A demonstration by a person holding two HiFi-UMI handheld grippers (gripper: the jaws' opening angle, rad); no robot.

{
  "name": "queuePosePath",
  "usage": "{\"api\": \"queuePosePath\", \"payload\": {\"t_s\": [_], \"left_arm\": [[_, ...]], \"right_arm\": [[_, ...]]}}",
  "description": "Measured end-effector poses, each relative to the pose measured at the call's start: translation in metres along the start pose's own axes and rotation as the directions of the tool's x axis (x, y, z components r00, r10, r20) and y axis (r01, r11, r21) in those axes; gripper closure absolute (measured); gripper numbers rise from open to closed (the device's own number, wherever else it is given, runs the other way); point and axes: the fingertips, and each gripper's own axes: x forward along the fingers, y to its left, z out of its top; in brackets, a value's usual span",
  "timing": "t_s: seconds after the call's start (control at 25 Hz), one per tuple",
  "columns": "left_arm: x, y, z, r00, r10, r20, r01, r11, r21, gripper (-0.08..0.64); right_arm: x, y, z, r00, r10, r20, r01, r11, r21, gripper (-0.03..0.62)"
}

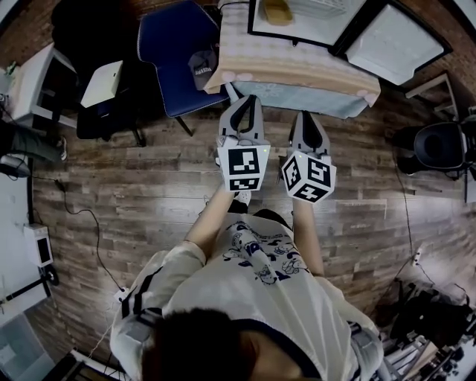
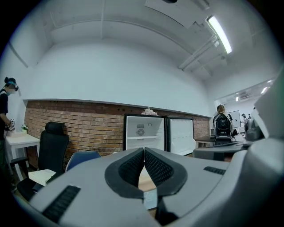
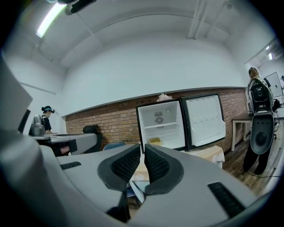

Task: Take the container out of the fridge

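Observation:
A small fridge [image 1: 256, 22] stands open on a cloth-covered table [image 1: 297, 67], its door [image 1: 394, 41] swung out to the right. A yellow container [image 1: 277, 11] lies on the lower shelf; the right gripper view shows the container [image 3: 155, 141] inside the fridge [image 3: 162, 126]. In the left gripper view the fridge [image 2: 144, 133] is partly hidden by my jaws and the container does not show. My left gripper [image 1: 245, 100] and right gripper [image 1: 309, 119] hang side by side before the table edge, well short of the fridge. Both are shut on nothing: left [image 2: 144, 150], right [image 3: 142, 147].
A blue chair [image 1: 175, 56] stands left of the table, and a black office chair [image 1: 439, 145] at the right. Desks line the left side. People stand off to the left [image 3: 46, 117] and right [image 3: 257, 115]. Cables lie on the wooden floor [image 1: 111, 201].

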Motion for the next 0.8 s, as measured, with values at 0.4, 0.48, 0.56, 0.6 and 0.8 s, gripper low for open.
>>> {"api": "queuePosePath", "payload": {"t_s": [0.4,0.48,0.56,0.6,0.8], "left_arm": [[0.045,0.015,-0.010,0.999,0.003,-0.035,-0.003,1.000,-0.006,0.540],[0.056,0.015,-0.012,0.999,0.004,-0.038,-0.004,1.000,-0.007,0.540],[0.066,0.017,-0.014,0.999,0.010,-0.041,-0.011,1.000,-0.010,0.540],[0.072,0.019,-0.014,0.999,0.014,-0.045,-0.015,1.000,-0.013,0.540],[0.108,0.028,-0.018,0.997,0.036,-0.066,-0.037,0.999,-0.017,0.540]], "right_arm": [[0.046,-0.009,-0.005,0.999,-0.008,-0.032,0.009,1.000,0.017,0.541],[0.057,-0.013,-0.005,0.999,-0.006,-0.035,0.007,1.000,0.018,0.541],[0.068,-0.016,-0.005,0.999,-0.002,-0.038,0.003,1.000,0.015,0.541],[0.075,-0.018,-0.005,0.999,0.001,-0.043,-0.001,1.000,0.014,0.541],[0.116,-0.027,-0.003,0.998,0.024,-0.065,-0.023,1.000,0.016,0.541]]}}
